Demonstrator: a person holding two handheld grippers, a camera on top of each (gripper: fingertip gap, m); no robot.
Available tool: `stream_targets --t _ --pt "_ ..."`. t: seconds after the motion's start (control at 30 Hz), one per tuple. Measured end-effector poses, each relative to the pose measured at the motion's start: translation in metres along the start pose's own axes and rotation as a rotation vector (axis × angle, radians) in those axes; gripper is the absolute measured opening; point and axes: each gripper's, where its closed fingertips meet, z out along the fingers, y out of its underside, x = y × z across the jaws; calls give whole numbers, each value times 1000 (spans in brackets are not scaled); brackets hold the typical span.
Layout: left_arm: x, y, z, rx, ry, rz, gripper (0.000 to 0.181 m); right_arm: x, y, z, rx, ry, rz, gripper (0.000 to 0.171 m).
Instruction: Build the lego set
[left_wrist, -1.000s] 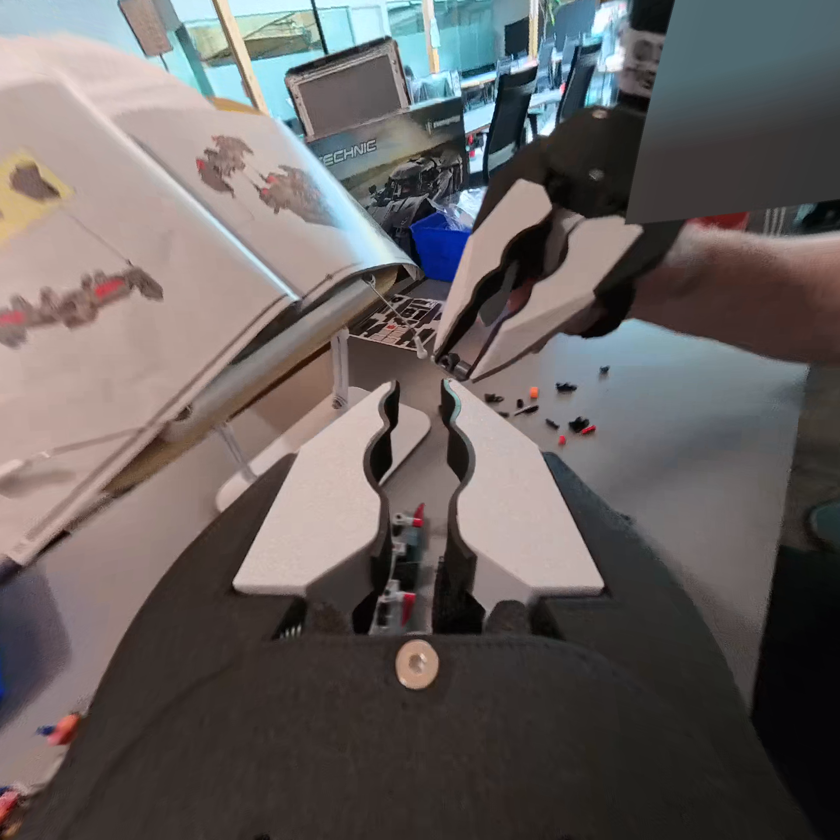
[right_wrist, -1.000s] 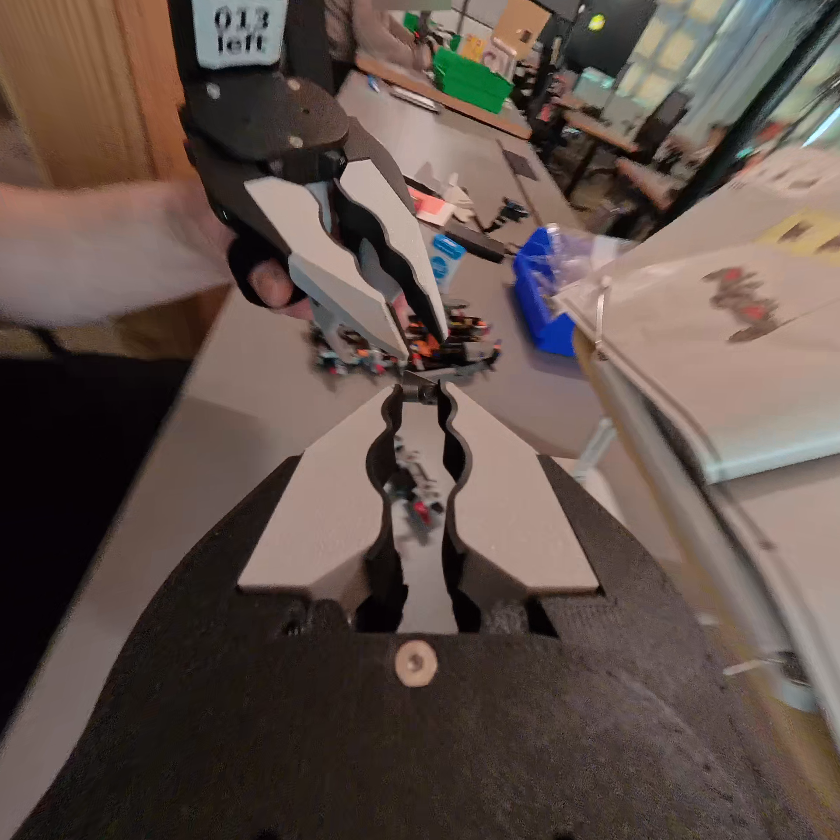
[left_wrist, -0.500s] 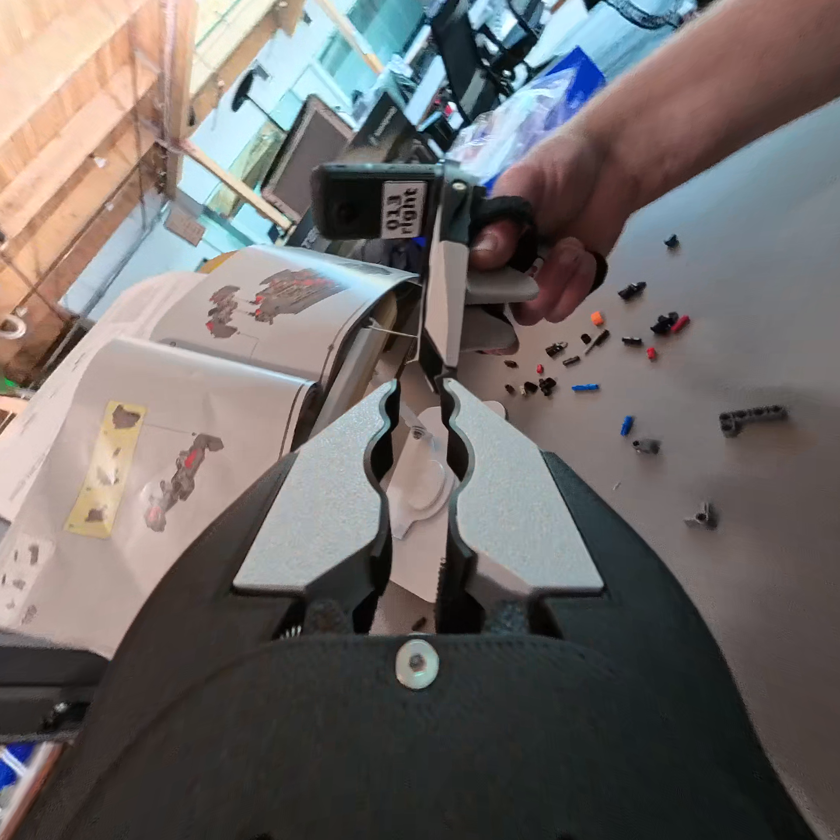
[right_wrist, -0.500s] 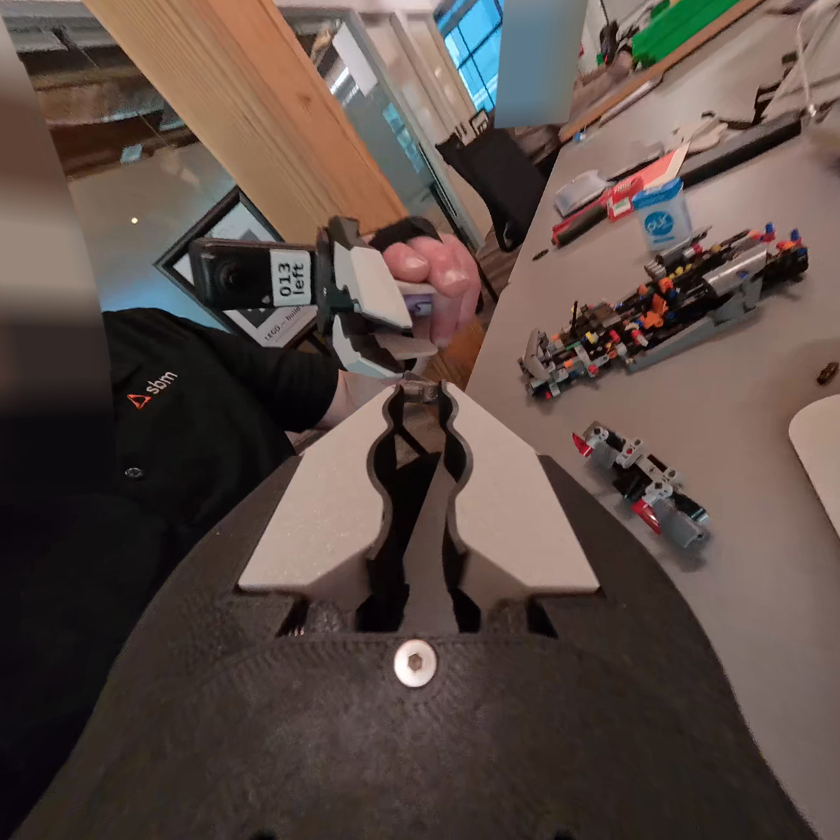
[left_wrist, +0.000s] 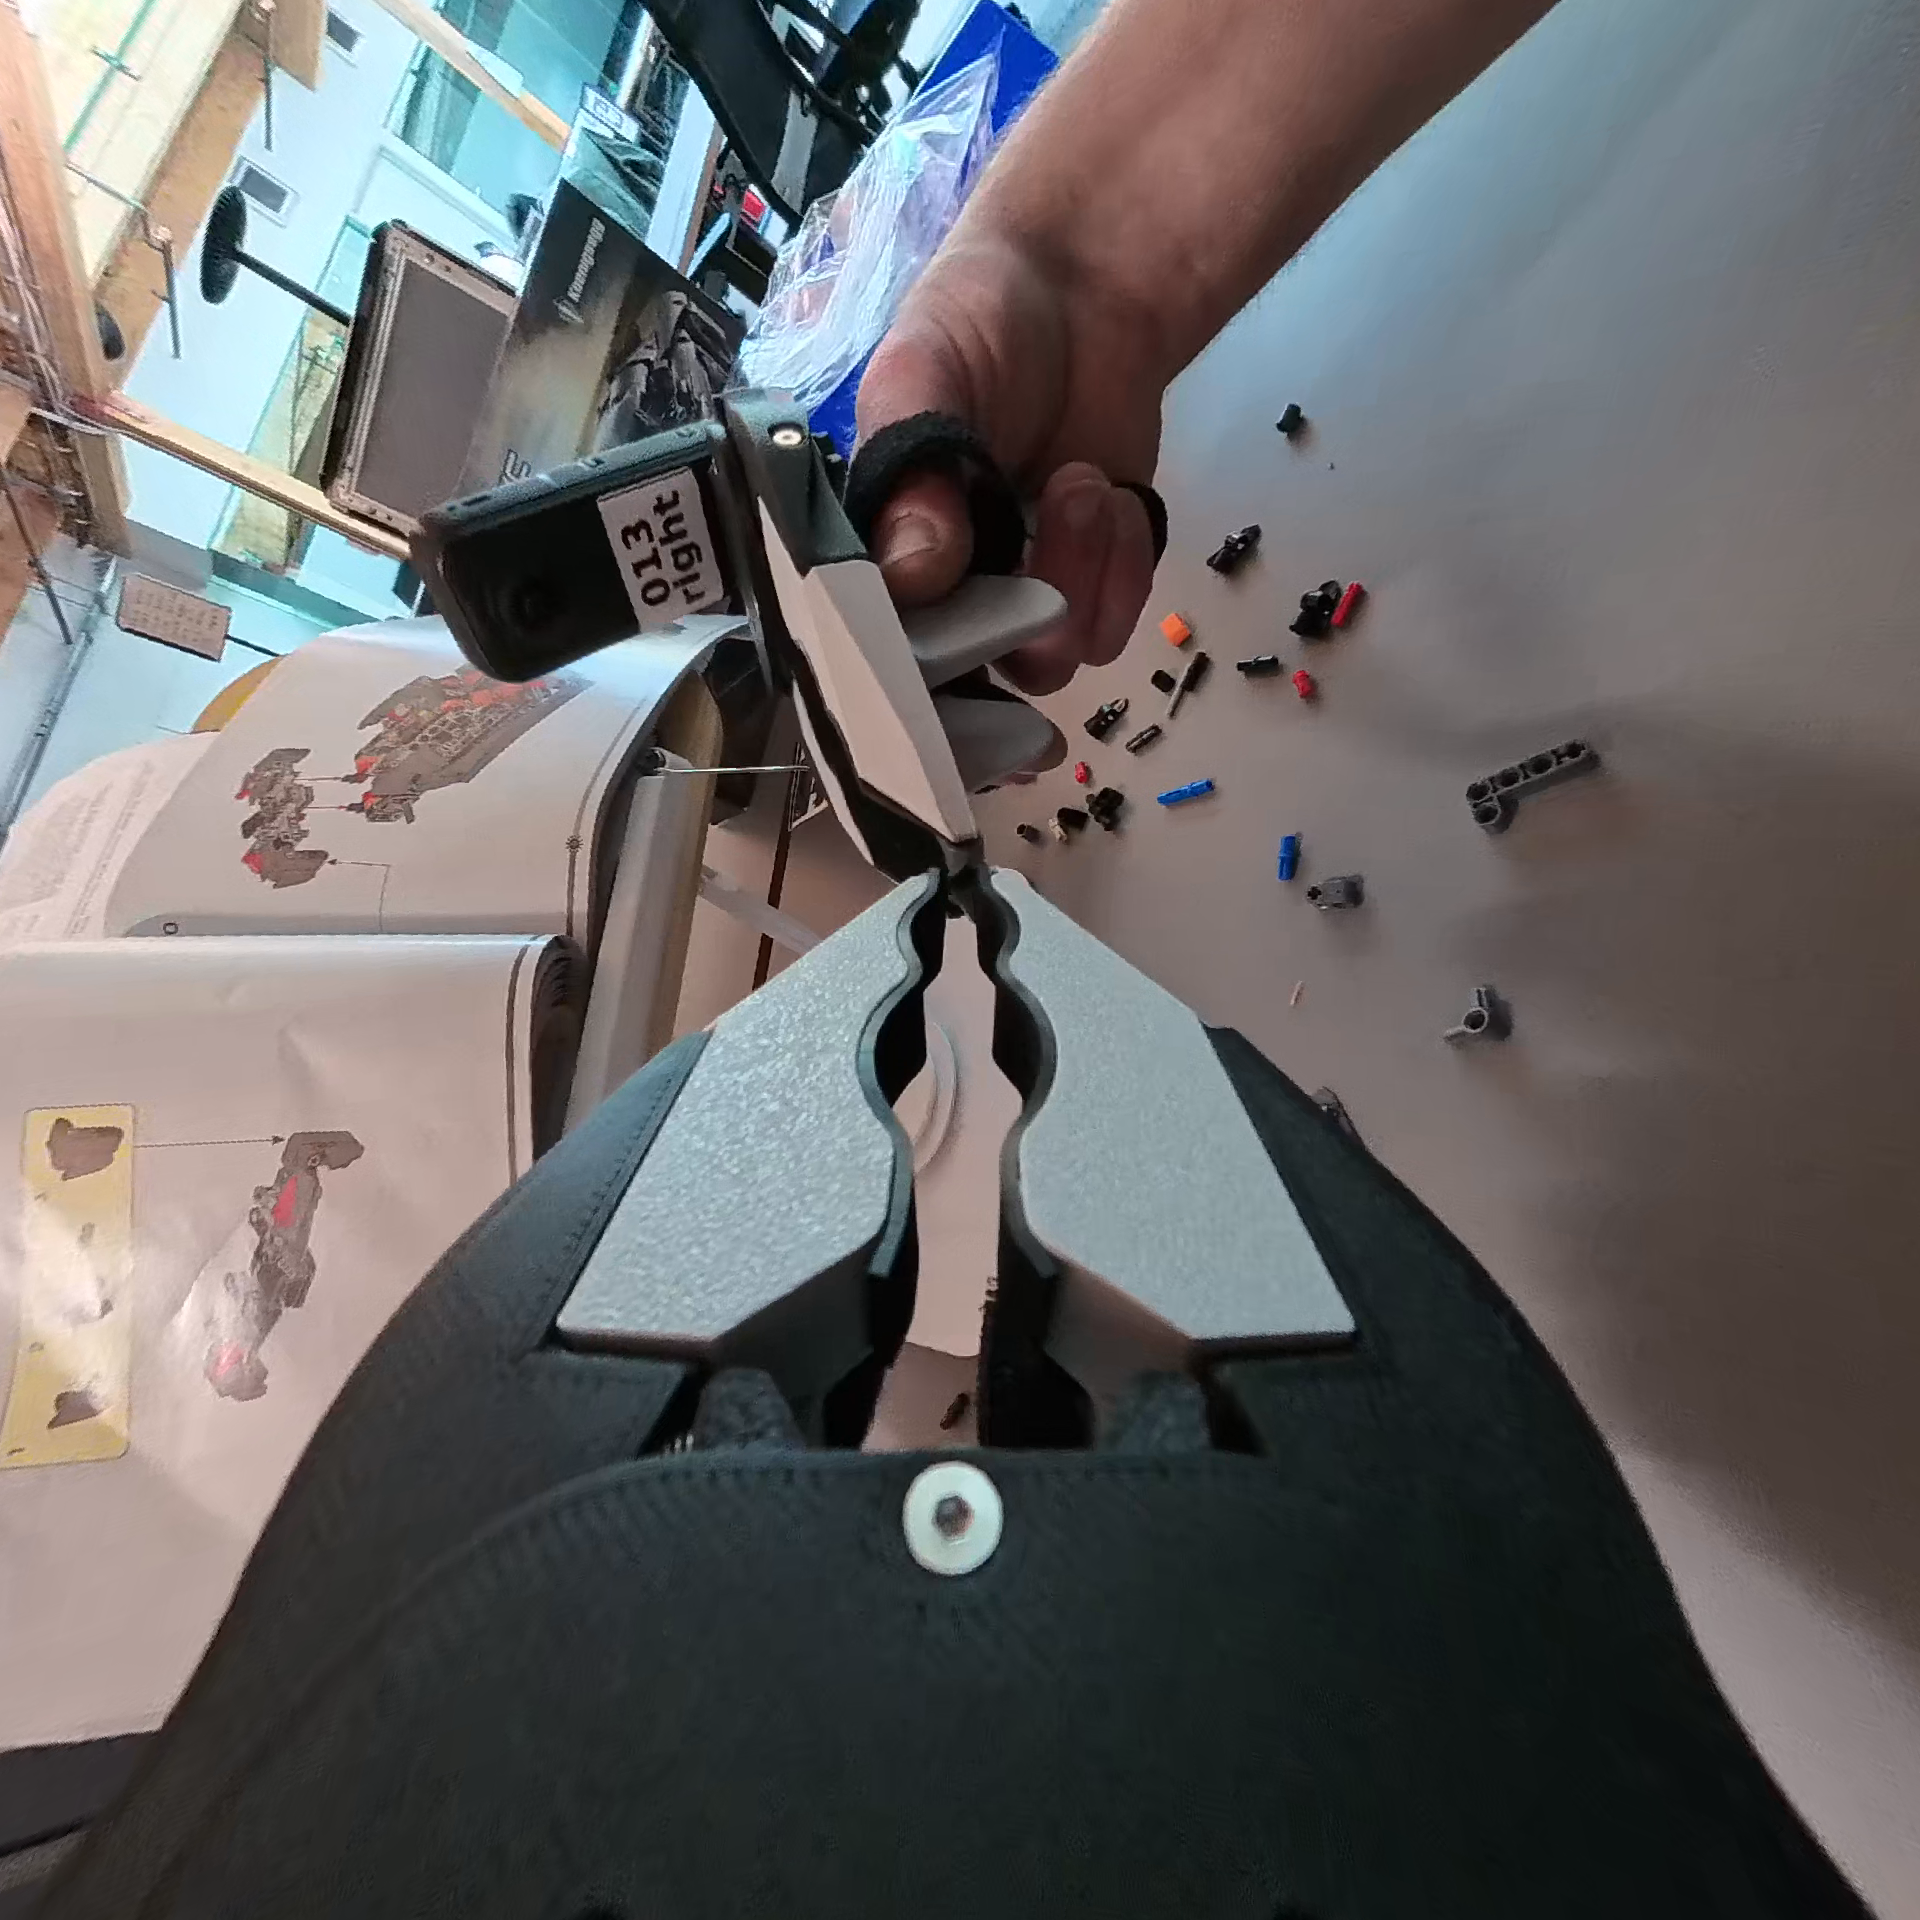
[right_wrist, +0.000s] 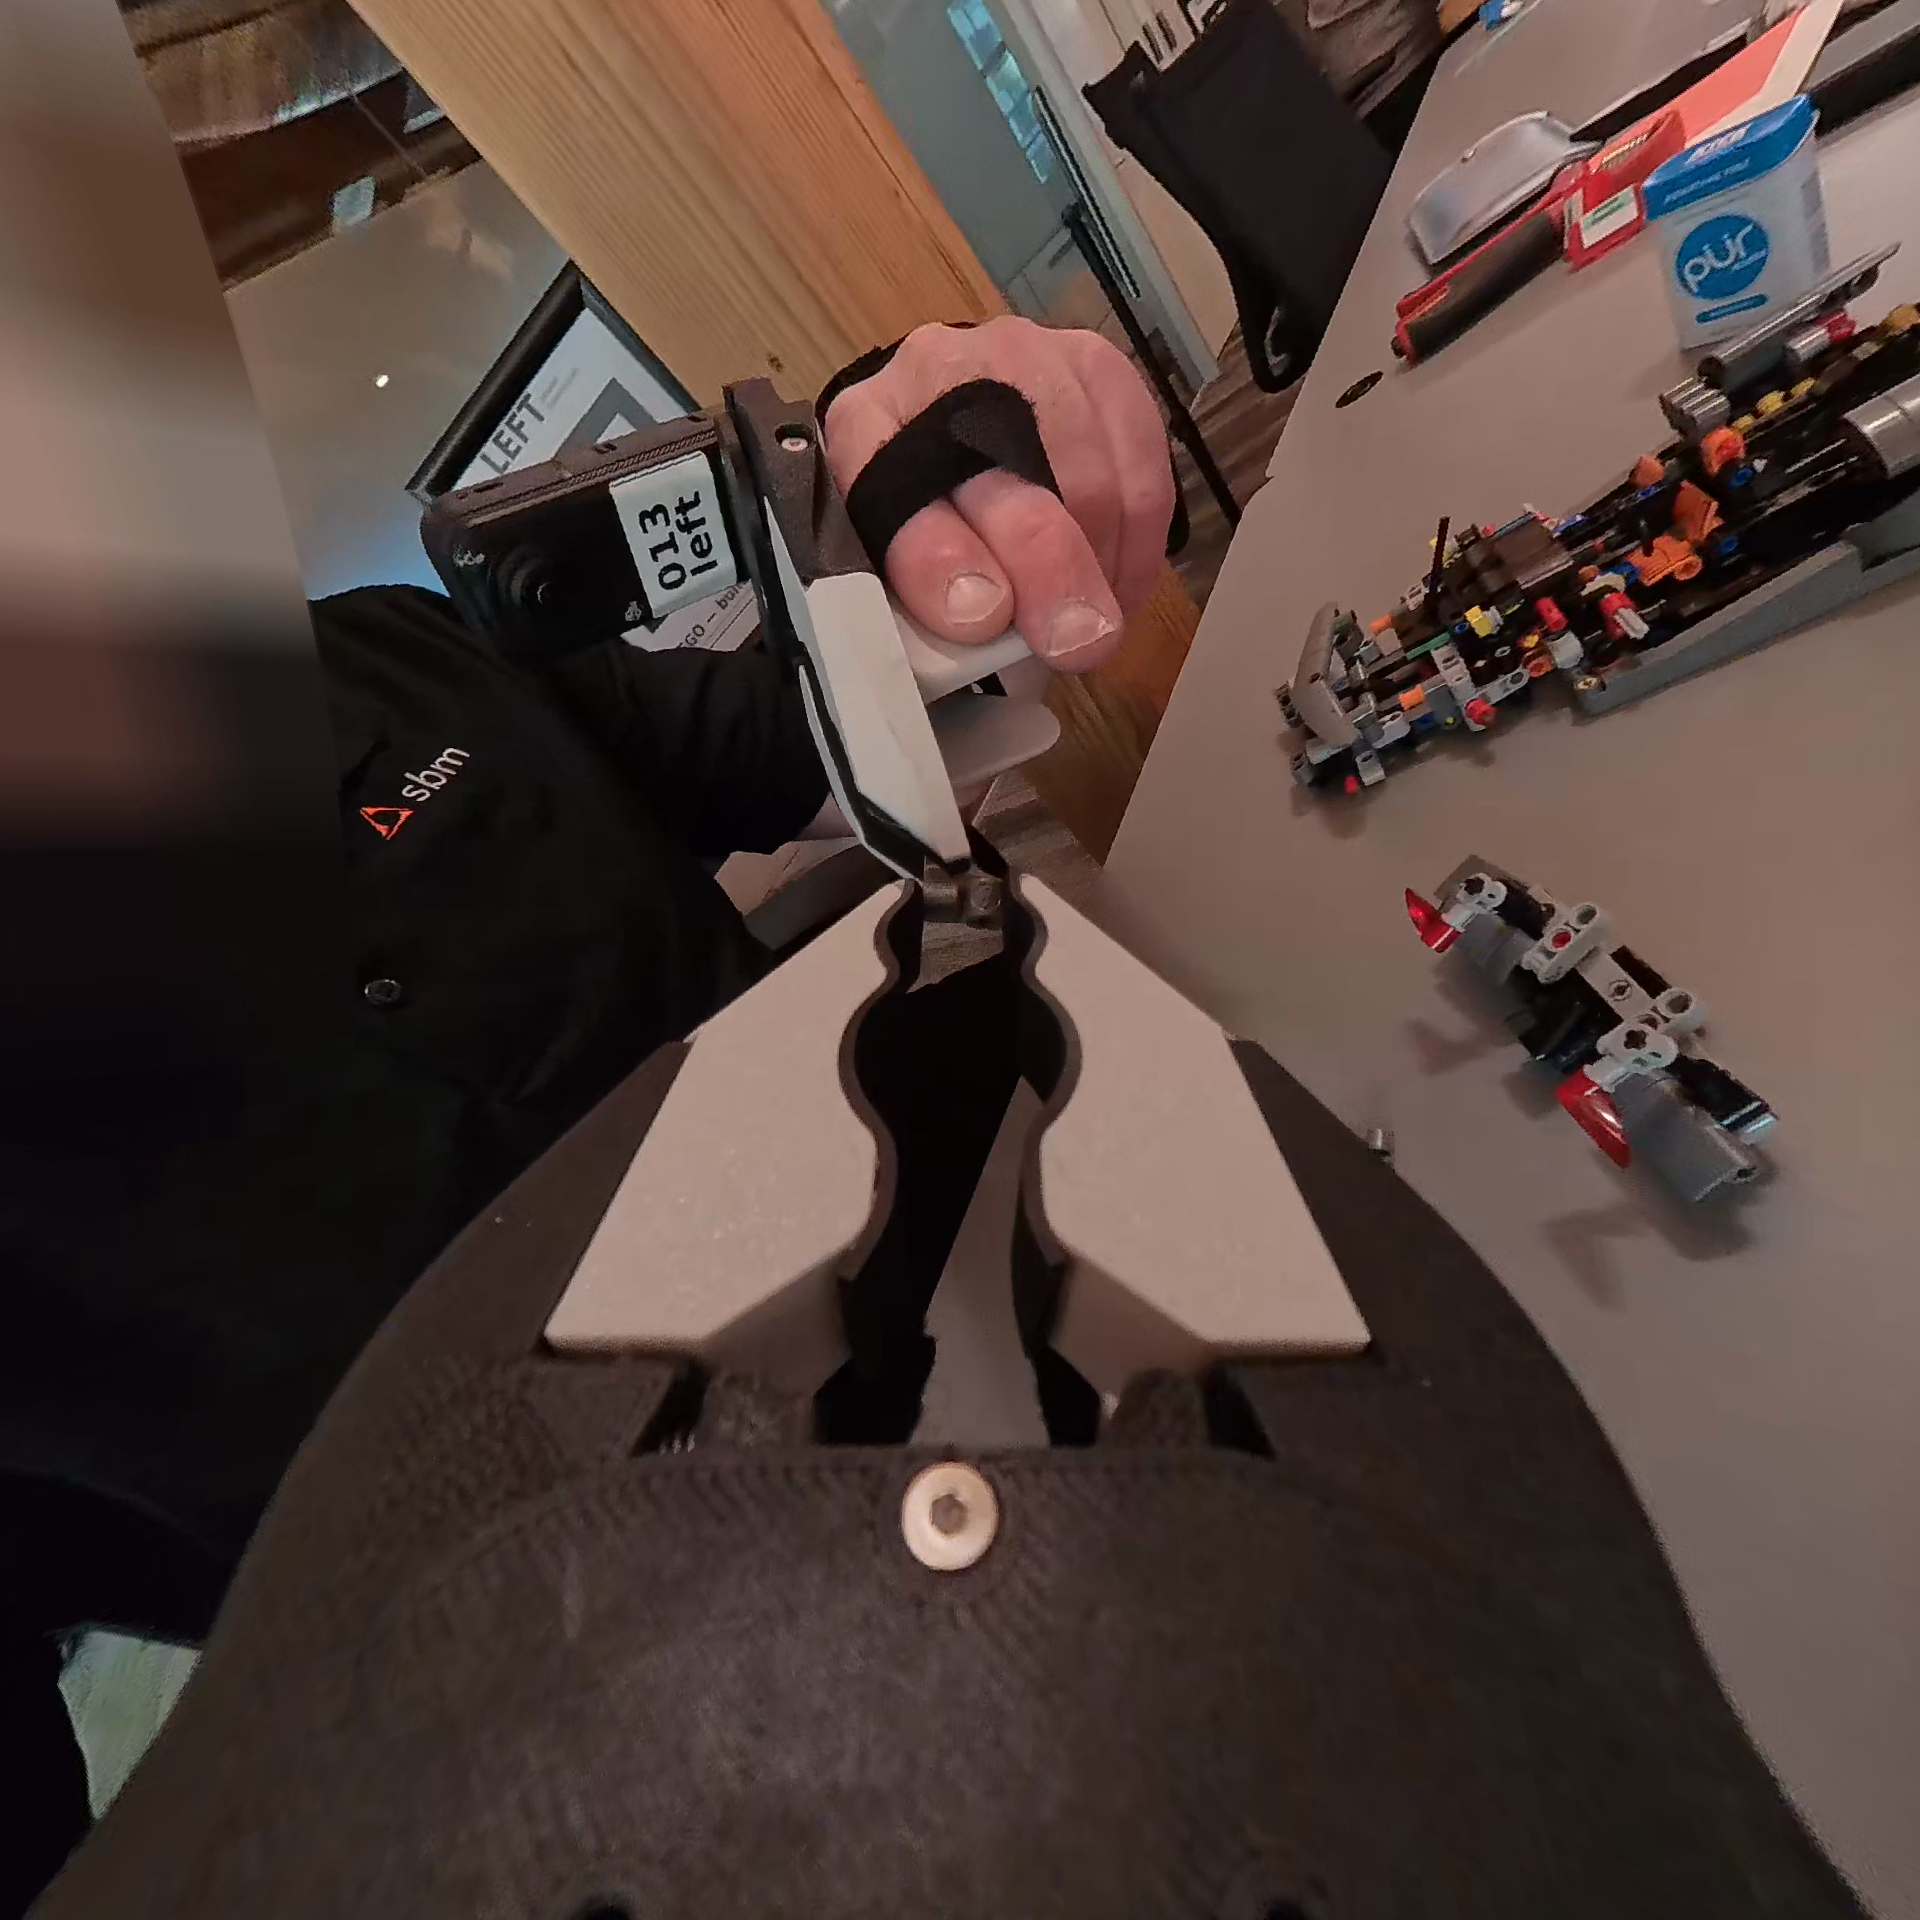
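Note:
My left gripper (left_wrist: 962, 891) and my right gripper (right_wrist: 968, 896) meet tip to tip in the air above the grey table (left_wrist: 1558, 312). A small grey lego piece (right_wrist: 961, 906) sits between the right fingertips. The left gripper (right_wrist: 948, 854) comes down onto it from above with its tips closed. In the left wrist view the piece shows as a dark bit (left_wrist: 961, 883) pinched between my narrow left jaws, under the right gripper's tip (left_wrist: 961, 836). A long lego chassis (right_wrist: 1610, 613) and a small sub-assembly with red tips (right_wrist: 1579, 1029) lie on the table.
Several loose small lego parts (left_wrist: 1195, 717) are scattered on the table, with a grey angled beam (left_wrist: 1532, 784) further off. An open instruction booklet (left_wrist: 312, 935) stands on a holder at the left. A blue bin with plastic bags (left_wrist: 883, 239) is behind. A white-and-blue box (right_wrist: 1745, 239) stands by the chassis. Only a small space, under 4 cm, lies between the two pairs of fingers.
Both grippers have rolled onto their sides and come together tip to tip. My left jaws have narrowed onto the small piece that the right gripper holds.

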Motion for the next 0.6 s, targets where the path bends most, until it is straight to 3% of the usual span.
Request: stream_targets --t 0.33,0.5,0.6 --pt "12 4 3 20 -16 -98 0 5 4 3 2 -14 35 12" --pt "3 6 -5 111 -36 -344 0 10 -14 -2 85 108 -78 28" --pt "-7 6 -19 220 -20 -580 0 12 -18 -15 86 255 -211 26"
